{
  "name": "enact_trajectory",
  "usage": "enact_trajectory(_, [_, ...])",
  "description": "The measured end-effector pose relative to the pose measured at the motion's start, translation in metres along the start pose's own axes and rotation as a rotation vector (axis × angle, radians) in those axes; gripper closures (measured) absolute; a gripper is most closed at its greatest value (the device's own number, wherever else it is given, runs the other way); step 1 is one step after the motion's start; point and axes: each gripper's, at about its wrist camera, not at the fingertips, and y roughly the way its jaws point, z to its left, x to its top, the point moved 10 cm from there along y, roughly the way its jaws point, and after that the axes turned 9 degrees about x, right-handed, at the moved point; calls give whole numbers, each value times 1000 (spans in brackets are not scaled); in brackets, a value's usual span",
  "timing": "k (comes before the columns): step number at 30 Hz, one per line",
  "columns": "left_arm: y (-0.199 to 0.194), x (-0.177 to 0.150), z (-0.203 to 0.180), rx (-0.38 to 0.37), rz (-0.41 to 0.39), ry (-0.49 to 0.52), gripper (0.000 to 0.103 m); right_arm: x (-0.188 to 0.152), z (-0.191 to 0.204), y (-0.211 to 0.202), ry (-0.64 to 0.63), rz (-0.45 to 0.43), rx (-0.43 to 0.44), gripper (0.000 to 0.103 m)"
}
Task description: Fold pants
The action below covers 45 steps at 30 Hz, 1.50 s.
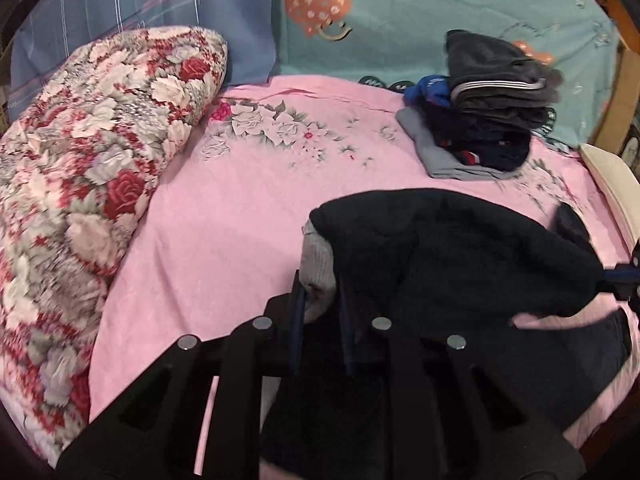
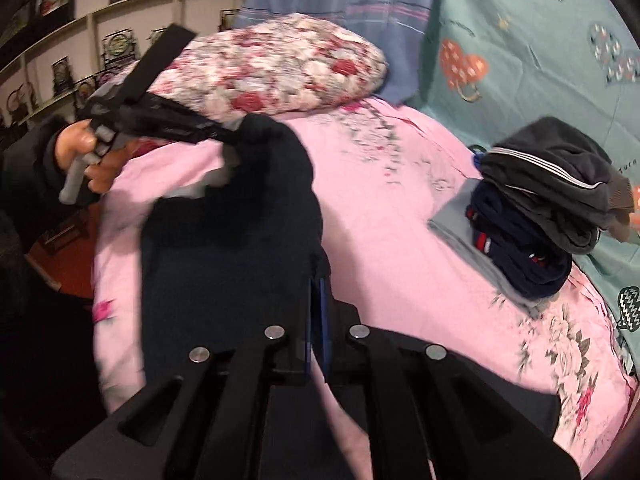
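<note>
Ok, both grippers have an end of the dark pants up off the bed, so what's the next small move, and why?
Probably carry both held ends forward together and lay them down. The left gripper and right gripper each pinch an edge of the dark pants, which hang lifted above the pink sheet, with bare sheet ahead, short of the folded pile.

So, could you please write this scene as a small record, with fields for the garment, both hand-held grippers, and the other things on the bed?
garment: dark pants, partly lifted off the pink sheet
left hand-held gripper: shut on pants, at a grey-lined edge
right hand-held gripper: shut on pants, at the other corner
pile: folded dark clothes, stacked at the right, apart from the pants
quilt: floral quilt, rolled at the left
fold state: in progress, the pants not yet flat
</note>
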Motion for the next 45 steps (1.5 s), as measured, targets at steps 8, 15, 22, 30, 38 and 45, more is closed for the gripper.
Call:
enact_trajectory(8, [-12,-128,20,20,145,9,88,-106,100,44,109,109,26,103])
enact_trajectory(15, [-25,-145,40,53,125,-43,75,-108,99,47,202,31,-17,102])
enact_trajectory(22, [-38,-136,31,57,83,-33,69,-111,98,50,244,13,-28,102])
enact_trajectory(30, [-43,-97,-22,24,-16,35,50,-103,116,55,235,-6,32,103])
enact_trajectory(38, [2,-133,-10,91,87,90,61,-102,82,17,332,-80,-65,83])
enact_trajectory(45, [-62,-108,-69,-14,-64,204,49,-120,-72,-78,726,-176,-349,38])
